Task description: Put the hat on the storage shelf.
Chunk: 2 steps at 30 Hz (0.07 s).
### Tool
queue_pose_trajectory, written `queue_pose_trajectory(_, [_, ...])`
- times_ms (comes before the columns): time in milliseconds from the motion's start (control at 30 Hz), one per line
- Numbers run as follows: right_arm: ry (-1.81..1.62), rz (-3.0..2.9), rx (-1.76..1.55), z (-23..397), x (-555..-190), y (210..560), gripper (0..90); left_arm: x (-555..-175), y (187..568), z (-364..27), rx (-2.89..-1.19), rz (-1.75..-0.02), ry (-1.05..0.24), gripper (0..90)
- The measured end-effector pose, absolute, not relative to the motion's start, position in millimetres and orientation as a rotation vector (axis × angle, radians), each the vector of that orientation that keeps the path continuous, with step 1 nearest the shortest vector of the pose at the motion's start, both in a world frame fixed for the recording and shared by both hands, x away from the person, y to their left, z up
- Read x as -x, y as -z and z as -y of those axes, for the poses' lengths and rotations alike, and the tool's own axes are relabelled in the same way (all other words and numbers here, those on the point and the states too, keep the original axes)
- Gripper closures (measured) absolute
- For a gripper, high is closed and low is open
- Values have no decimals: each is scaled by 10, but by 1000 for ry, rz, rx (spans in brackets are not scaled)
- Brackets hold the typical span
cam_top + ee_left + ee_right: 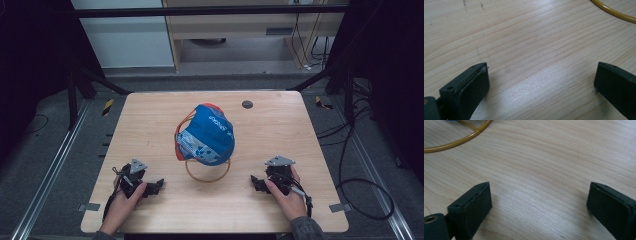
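- At table [150, 220] centre sits the blue bag [207, 135], its yellow loop [207, 175] at six o'clock.
- My left gripper [156, 186] and right gripper [256, 183] gape wide, holding nothing.
- I'd approach the loop low, from both sides.

Bare tabletop [150, 130] around both claws; blue bag [207, 135] with yellow hoop [207, 177] blocks centre.
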State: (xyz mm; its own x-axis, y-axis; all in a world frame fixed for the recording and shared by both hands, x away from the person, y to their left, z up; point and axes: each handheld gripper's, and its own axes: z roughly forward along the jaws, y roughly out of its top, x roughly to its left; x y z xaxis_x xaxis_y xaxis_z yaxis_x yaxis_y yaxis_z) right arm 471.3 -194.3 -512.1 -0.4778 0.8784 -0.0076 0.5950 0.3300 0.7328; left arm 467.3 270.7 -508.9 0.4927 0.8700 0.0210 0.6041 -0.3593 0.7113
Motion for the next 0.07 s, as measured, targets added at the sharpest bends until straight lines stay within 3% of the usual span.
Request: queue_pose_trajectory(67, [-946, -2198, -1305, 1935, -4726, 5122, 33, -4682, 5090, -2704, -2090, -1207, -528, 0])
